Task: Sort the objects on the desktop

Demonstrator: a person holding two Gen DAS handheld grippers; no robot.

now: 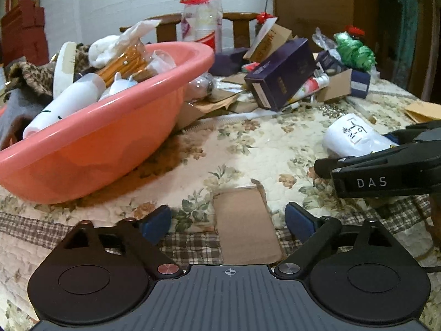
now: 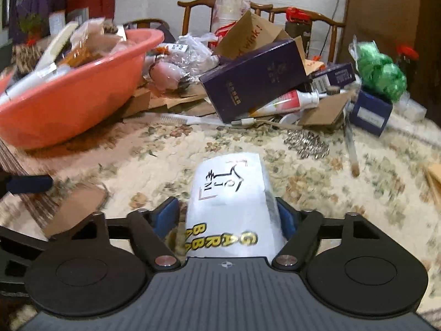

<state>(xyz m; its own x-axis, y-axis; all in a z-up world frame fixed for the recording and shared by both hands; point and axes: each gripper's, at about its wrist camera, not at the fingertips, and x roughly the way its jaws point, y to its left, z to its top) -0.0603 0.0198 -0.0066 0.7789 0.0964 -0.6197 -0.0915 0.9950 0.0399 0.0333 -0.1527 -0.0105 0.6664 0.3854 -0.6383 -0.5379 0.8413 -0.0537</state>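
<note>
Right gripper (image 2: pixel 228 215) clamps a white cup (image 2: pixel 234 201) (base hidden), left gripper (image 1: pixel 227 220) gapes above partly hidden cardboard (image 1: pixel 245 226)

A cluttered room in a private home: a floral quilted cloth (image 1: pixel 248 143) covers the table, wooden chairs (image 2: pixel 264 11) stand against a white wall, and a pink plastic basin (image 1: pixel 110 127) overflows with household odds and ends beside toothpaste (image 2: pixel 289 100) and boxes.

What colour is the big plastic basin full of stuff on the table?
The big plastic basin is salmon pink; the left wrist view shows it best.
</note>
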